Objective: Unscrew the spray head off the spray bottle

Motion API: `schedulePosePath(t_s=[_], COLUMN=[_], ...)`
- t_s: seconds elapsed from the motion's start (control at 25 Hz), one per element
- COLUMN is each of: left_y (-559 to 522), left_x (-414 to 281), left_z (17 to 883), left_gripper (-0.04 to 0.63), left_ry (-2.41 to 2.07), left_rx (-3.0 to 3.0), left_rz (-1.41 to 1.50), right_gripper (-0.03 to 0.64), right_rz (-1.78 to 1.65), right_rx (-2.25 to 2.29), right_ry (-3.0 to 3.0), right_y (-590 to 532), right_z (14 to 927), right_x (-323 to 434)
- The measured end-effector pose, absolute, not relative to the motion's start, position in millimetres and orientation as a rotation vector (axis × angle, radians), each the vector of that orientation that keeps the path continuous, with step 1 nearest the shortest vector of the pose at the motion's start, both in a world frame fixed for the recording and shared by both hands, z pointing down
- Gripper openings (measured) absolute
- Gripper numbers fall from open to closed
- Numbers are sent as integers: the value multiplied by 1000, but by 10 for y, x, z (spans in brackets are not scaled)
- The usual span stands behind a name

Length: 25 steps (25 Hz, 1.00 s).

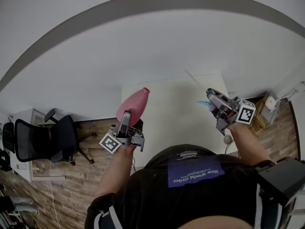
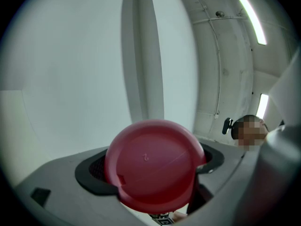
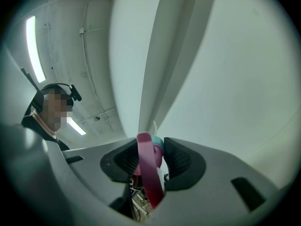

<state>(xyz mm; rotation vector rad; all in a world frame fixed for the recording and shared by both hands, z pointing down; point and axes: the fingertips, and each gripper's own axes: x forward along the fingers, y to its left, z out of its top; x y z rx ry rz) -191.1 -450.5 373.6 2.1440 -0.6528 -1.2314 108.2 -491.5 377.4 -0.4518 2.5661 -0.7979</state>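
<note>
In the head view, the pink spray bottle [image 1: 134,106] is lifted over the left edge of the white table [image 1: 167,118], with my left gripper [image 1: 127,118] shut on it. The left gripper view shows the bottle's round base [image 2: 150,168] filling the gap between the pads. My right gripper [image 1: 213,100] is held apart to the right, shut on the spray head [image 1: 206,104]. The spray head is off the bottle, and its thin tube [image 1: 194,80] points away. In the right gripper view, its pink trigger [image 3: 149,173] and teal collar [image 3: 158,142] sit between the pads.
A black office chair [image 1: 45,140] stands on the wooden floor [image 1: 71,175] at the left. Small items [image 1: 269,104] lie on the floor by the table's right side. Both grippers tilt upward toward white walls and ceiling lights [image 2: 251,13].
</note>
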Motion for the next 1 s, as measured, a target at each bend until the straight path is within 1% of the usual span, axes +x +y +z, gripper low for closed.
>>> schedulePosePath(t_s=[1.0], left_y=[-4466], left_x=[-1871], left_z=[3749], left_gripper=[477], left_ry=[-639], left_rx=[2154], left_rz=[-1223], right_gripper=[133], right_rz=[-707], right_rx=[-474], right_ry=[2581], right_y=[-4898], right_z=[3673], right_x=[1051])
